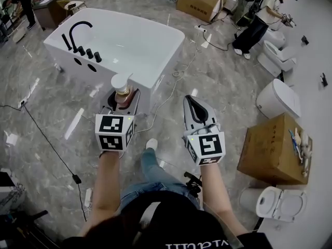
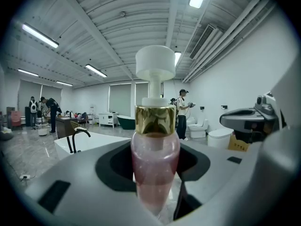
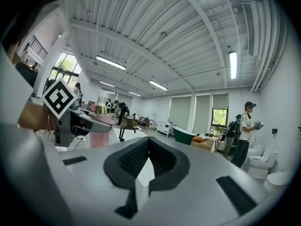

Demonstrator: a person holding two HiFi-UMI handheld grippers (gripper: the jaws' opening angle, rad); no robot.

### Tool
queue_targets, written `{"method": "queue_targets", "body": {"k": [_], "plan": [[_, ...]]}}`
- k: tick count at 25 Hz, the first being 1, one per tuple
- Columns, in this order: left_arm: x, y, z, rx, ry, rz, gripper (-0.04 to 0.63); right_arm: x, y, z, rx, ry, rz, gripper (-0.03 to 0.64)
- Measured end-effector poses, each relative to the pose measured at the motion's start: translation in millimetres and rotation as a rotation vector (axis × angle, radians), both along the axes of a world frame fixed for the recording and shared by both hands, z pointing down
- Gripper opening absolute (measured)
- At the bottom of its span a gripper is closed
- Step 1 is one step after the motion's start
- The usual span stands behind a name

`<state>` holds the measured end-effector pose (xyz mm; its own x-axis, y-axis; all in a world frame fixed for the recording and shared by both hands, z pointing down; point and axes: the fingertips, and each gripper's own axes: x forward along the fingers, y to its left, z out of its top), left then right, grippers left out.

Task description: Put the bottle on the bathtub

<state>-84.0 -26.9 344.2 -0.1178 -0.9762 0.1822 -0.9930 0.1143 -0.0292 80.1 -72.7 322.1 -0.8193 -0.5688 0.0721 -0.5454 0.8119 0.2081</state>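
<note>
Your left gripper (image 1: 122, 98) squeezes the pink bottle (image 2: 155, 149) low on its body. The bottle stands upright in the air, close to the bathtub (image 1: 129, 40) but not on it yet. The rim looks smooth, so the tall bottle may tip or slide in if you let go too soon. Your right gripper (image 3: 146, 161) is closed tight on nothing, so it can't catch a fall.

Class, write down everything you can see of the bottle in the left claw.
The bottle looks like clear pink plastic, with a shiny gold collar and a white pump head. It stands upright, clamped at its body by the left claw, held in the air just short of the white bathtub, not touching it.
</note>
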Motion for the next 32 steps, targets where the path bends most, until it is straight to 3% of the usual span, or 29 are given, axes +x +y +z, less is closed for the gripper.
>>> {"method": "queue_targets", "body": {"k": [18, 32], "plan": [[-111.6, -201.7, 43.7, -0.095, 0.04, 0.039, 0.213, -120.6, -207.7, 40.6, -0.118, 0.025, 0.03, 0.015], [-126.7, -295.1, 97.2, -0.149, 0.05, 0.159, 0.213, -136.4, -277.1, 86.1, -0.205, 0.066, 0.084, 0.015]]}}
